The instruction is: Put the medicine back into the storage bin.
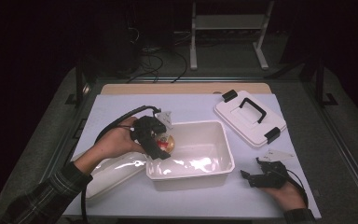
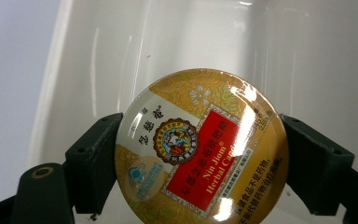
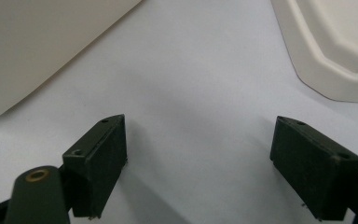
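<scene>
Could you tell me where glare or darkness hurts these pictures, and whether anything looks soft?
High view: surroundings fall into darkness, with bright glare on the white bin floor. Left gripper view: the round tin, clamped by the left gripper, shows white highlights washing out some print. Right gripper view: evenly lit; the open right gripper casts soft shadows, and the lid looks slightly soft.

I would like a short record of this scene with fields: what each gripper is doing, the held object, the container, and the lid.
left gripper: shut on the round candy tin, at the left wall of the tub
round candy tin: gold with a red label, clamped by its edges between both jaws
right gripper: open, nothing between its jaws, low over the pale table cover
white tub: open, middle of the table
lid: white with black handle and clips, lying flat on the table beyond the right gripper, apart from the tub
</scene>
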The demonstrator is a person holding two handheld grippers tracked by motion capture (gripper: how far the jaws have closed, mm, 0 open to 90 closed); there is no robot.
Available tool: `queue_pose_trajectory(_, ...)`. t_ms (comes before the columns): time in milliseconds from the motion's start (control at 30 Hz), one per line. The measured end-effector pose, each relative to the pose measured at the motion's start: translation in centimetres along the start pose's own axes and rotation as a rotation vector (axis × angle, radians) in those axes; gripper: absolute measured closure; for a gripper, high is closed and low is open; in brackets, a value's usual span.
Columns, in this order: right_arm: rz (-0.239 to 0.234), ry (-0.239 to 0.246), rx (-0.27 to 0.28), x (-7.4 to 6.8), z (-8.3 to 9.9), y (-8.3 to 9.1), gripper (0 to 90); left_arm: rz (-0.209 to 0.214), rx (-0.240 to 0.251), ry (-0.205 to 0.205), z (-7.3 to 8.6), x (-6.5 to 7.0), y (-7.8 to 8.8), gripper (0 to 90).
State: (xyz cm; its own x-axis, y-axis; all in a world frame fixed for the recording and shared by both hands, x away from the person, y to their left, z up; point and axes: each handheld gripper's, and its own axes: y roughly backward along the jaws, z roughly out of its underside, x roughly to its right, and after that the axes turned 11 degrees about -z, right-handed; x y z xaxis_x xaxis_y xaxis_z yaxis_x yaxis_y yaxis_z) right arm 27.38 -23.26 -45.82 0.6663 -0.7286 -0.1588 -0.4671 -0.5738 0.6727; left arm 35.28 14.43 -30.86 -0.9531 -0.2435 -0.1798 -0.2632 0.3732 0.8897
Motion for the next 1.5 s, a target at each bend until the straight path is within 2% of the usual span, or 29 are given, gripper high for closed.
queue_pose_trajectory(400,-0.001,0.0,0.001,0.0,0.0,0.0,17.9,-0.001,-0.05,-0.041,0.9,0.9,-3.0,19.6)
queue_pose_trajectory(767,0.0,0.0,0.001,0.0,0.0,0.0,17.8,0.004,-0.046,-0.036,1.2,0.8,-3.2,19.1)
queue_pose_trajectory(867,-0.001,0.0,0.001,0.0,0.0,0.0,17.9,0.013,-0.009,-0.005,1.2,0.4,-2.9,14.8)
queue_pose_trajectory(967,-0.001,0.0,0.0,0.0,0.0,0.0,17.9,0.009,-0.011,-0.01,1.2,0.4,-2.6,13.2)
queue_pose_trajectory(1167,-0.001,-0.001,0.001,0.0,0.0,0.0,17.9,0.03,0.001,0.024,1.4,0.1,-1.2,14.1)
queue_pose_trajectory(1267,-0.001,-0.001,0.001,0.0,0.0,0.0,17.9,0.016,0.014,0.018,1.7,0.1,-0.7,14.1)
queue_pose_trajectory(1300,0.0,-0.001,0.0,0.0,0.0,0.0,17.9,0.005,0.029,0.031,2.0,0.0,0.0,14.1)
queue_pose_trajectory(1367,0.0,0.0,0.0,0.0,0.0,0.0,17.8,0.012,0.037,0.055,2.4,-0.2,0.6,14.1)
queue_pose_trajectory(1500,0.0,0.0,0.0,0.0,0.0,0.0,17.8,-0.002,0.063,0.082,3.4,-0.5,1.9,14.0)
